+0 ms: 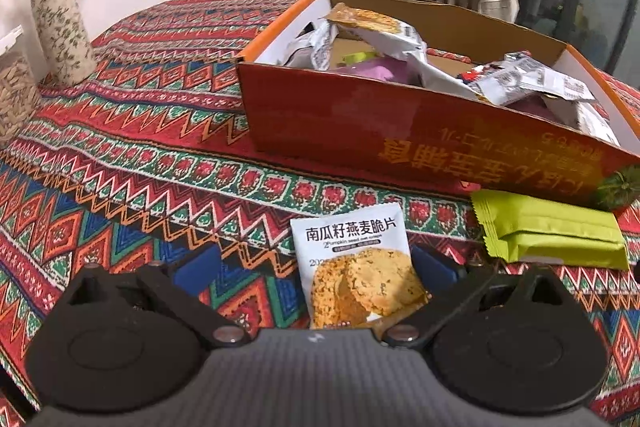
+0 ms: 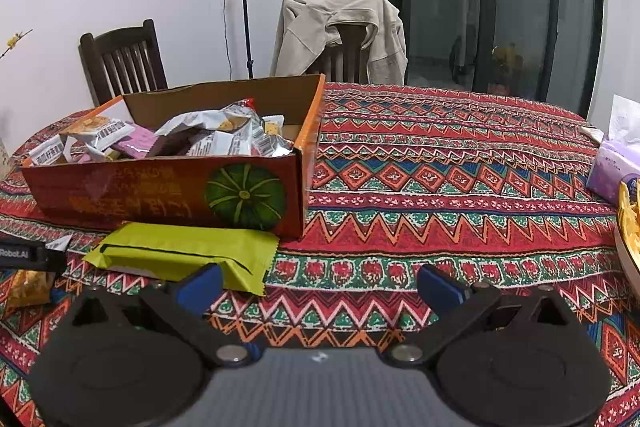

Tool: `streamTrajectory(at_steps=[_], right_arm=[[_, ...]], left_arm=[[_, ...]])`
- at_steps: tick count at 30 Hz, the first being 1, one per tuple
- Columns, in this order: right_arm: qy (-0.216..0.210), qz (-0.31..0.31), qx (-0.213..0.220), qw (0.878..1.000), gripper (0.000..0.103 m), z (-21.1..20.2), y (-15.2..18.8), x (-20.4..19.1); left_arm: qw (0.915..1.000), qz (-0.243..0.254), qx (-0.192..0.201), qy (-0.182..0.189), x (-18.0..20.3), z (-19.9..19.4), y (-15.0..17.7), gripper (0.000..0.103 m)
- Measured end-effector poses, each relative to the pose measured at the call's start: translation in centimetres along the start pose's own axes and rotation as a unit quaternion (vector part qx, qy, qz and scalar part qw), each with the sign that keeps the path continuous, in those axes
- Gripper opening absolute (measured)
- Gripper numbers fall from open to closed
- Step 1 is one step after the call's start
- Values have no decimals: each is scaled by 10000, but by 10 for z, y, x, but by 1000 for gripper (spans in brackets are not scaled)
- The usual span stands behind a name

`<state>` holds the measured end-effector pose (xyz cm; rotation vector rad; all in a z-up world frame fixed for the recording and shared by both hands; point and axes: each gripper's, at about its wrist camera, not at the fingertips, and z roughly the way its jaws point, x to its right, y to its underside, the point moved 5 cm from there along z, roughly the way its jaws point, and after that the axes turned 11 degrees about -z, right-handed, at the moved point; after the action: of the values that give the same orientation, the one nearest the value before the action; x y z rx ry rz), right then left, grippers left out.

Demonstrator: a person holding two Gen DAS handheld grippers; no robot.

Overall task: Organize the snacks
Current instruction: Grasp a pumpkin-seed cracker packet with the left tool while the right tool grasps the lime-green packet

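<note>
Your left gripper [image 1: 316,267] stands wide, its blue pads either side of the white oat-crisp packet [image 1: 356,271] at lower centre, neither pad visibly pressing it. The green packet [image 1: 556,231] lies at right, just beside the orange snack box [image 1: 400,131] at upper right of the patterned tablecloth [image 1: 140,147]. Your right gripper [image 2: 320,287] is spread wide over bare cloth, holding nothing.

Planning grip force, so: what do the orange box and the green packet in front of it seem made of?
Orange box: apparently cardboard, brown and raw inside, printed outside with a slight sheen. Green packet: probably matte plastic film, judging by its zigzag sealed ends and soft creases.
</note>
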<state>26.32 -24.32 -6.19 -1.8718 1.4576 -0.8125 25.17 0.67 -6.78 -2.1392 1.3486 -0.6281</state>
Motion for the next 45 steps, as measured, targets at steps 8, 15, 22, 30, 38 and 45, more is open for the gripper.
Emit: streamTrajectory(at_steps=[8, 15, 22, 30, 38, 45], right_arm=[[-28, -109, -76, 9999, 103, 6, 2, -5], [-153, -345, 241, 9990, 103, -4, -5, -17], [-493, -279, 213, 9982, 99, -4, -23, -31], [-506, 232, -54, 9984, 45, 16, -42, -35], [-667, 636, -204, 9955, 42, 35, -43, -29], [-993, 754, -378, 9915, 32, 36, -38, -27]], left_arm=[[9982, 285, 203, 485, -10, -16, 1, 45], [9940, 600, 582, 704, -21, -31, -5, 43], [9901, 662, 885, 865, -36, -33, -15, 44], [9901, 443, 842, 1031, -47, -27, -15, 44], [9886, 414, 844, 1178, -48, -31, -13, 44], [9892, 301, 741, 1228, -51, -30, -14, 44]])
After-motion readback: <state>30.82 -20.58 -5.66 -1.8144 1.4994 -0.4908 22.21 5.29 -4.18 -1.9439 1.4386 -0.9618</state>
